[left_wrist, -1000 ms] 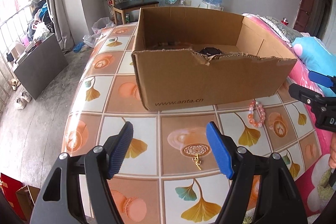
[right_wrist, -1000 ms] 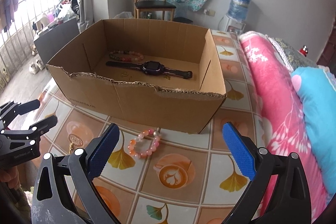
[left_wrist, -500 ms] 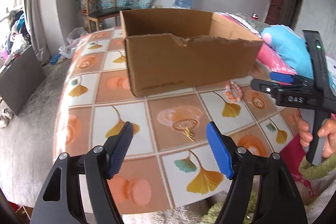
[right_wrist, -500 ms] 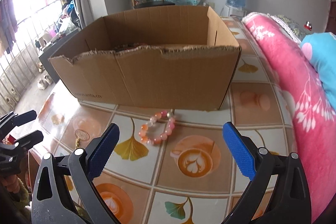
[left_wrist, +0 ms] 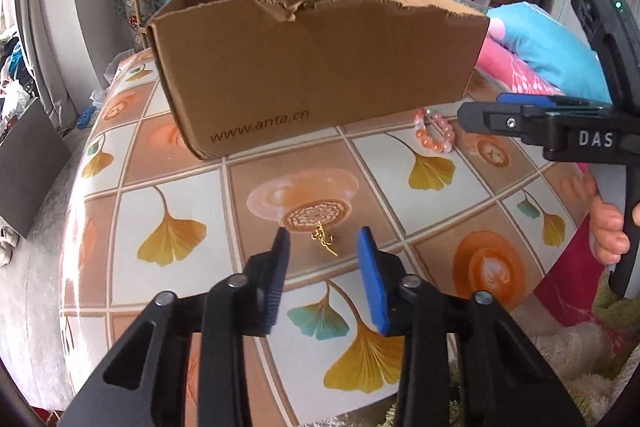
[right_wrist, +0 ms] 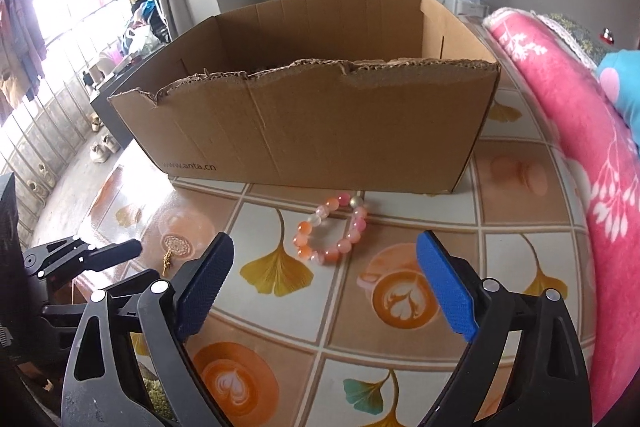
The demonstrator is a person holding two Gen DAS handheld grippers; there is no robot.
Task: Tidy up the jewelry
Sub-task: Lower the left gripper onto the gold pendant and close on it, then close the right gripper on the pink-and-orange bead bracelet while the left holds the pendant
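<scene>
My left gripper (left_wrist: 323, 247) hangs just above the small gold pendant (left_wrist: 324, 238), which lies on the table (left_wrist: 180, 211) well in front of the cardboard box (left_wrist: 312, 67), toward me. The pendant sits between my jaws, its long axis running roughly toward me and a little to the right, so they straddle it across its narrow width. These jaws have just been closing but do not press on it yet; nothing is held. My right gripper (right_wrist: 328, 267) stands wide and empty, with the pink bead bracelet (right_wrist: 332, 233) just beyond its tips, close against the box's near wall. The left is nearer its piece, I judge.
</scene>
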